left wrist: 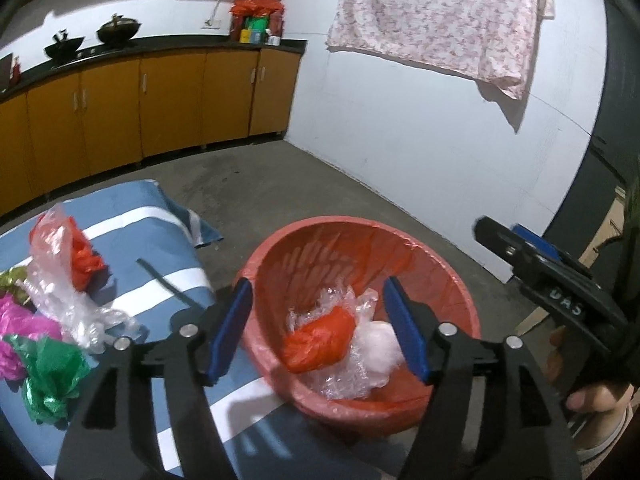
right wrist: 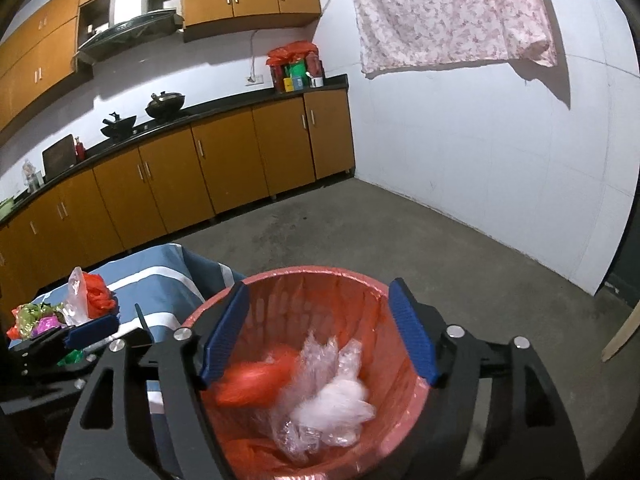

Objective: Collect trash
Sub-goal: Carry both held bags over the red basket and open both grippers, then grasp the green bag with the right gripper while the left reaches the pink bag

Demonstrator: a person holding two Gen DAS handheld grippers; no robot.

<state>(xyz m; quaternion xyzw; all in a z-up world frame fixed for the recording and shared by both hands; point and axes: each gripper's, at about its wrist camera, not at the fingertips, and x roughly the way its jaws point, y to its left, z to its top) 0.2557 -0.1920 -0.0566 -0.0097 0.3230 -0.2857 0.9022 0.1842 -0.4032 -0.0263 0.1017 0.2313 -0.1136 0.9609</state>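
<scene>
A red bin (left wrist: 360, 225) lined with a red bag stands on the floor beside the table. Inside it lie a crumpled orange bag (left wrist: 320, 340), clear bubble wrap (left wrist: 340, 300) and a white bag (left wrist: 378, 350). My left gripper (left wrist: 318, 292) hangs open above the bin, its blue pads touching nothing. My right gripper (right wrist: 318, 288) is open over the same bin (right wrist: 320, 270), above the blurred orange bag (right wrist: 252, 380) and the white bag (right wrist: 336, 400). On the table lie a clear bag with orange plastic (left wrist: 68, 256), pink wrapping (left wrist: 20, 320) and green foil (left wrist: 52, 376).
The table carries a blue and white striped cloth (left wrist: 160, 224). Bare concrete floor (left wrist: 320, 184) stretches behind the bin to brown kitchen cabinets (left wrist: 160, 100) and a white wall (left wrist: 400, 120). A floral sheet (left wrist: 440, 12) hangs high on that wall. A hand (left wrist: 592, 396) holds the right gripper's handle.
</scene>
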